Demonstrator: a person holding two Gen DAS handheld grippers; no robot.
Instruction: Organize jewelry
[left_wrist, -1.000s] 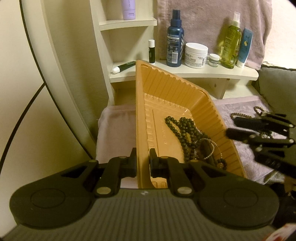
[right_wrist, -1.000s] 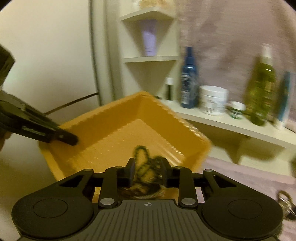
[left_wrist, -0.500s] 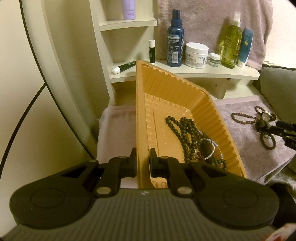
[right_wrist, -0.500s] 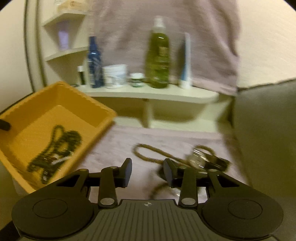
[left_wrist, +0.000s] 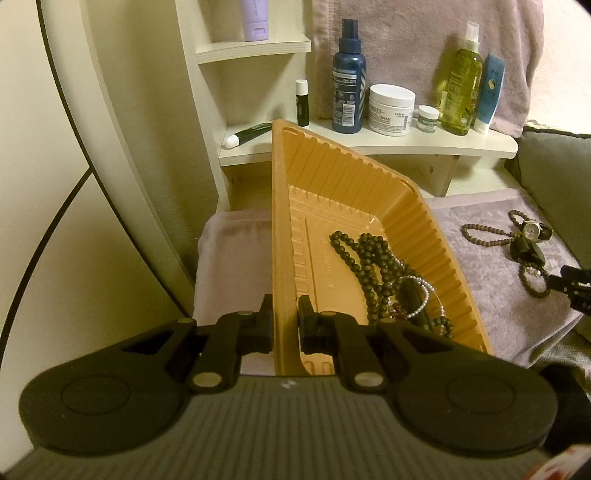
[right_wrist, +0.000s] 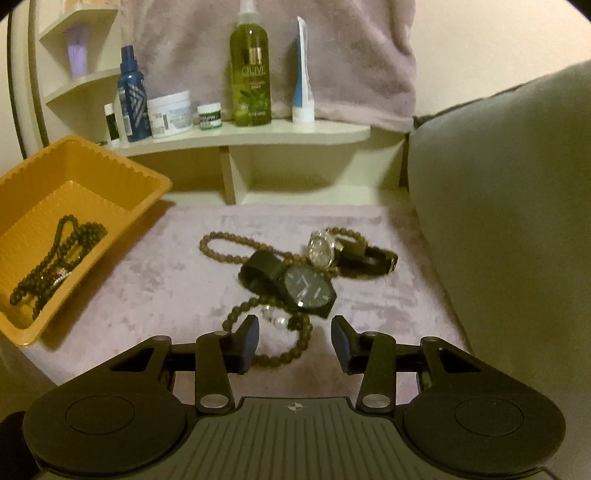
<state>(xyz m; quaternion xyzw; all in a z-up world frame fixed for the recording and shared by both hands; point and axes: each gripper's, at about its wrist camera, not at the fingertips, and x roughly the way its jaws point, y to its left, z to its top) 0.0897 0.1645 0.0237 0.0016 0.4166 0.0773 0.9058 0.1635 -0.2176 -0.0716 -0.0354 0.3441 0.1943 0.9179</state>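
My left gripper (left_wrist: 284, 317) is shut on the near rim of the orange tray (left_wrist: 284, 229) and holds it tilted. Dark bead necklaces (left_wrist: 373, 266) and a pearl bracelet lie in the tray, which also shows in the right wrist view (right_wrist: 33, 173). My right gripper (right_wrist: 294, 341) is open and empty, just above the mauve cloth (right_wrist: 155, 284). In front of it lie a black watch (right_wrist: 306, 286), a brown bead necklace (right_wrist: 229, 249), a gold-cased watch (right_wrist: 321, 249) and a bead bracelet (right_wrist: 291, 350) between the fingers' line.
A cream shelf (right_wrist: 258, 133) at the back carries a blue bottle (right_wrist: 131, 96), a white jar (right_wrist: 170, 114), an olive bottle (right_wrist: 251, 70) and a tube (right_wrist: 303, 74). A grey-green cushion (right_wrist: 498, 192) borders the cloth on the right.
My right gripper left the tray, swung right to the loose jewelry on the cloth and opened wider. The left gripper kept its hold on the tray rim.
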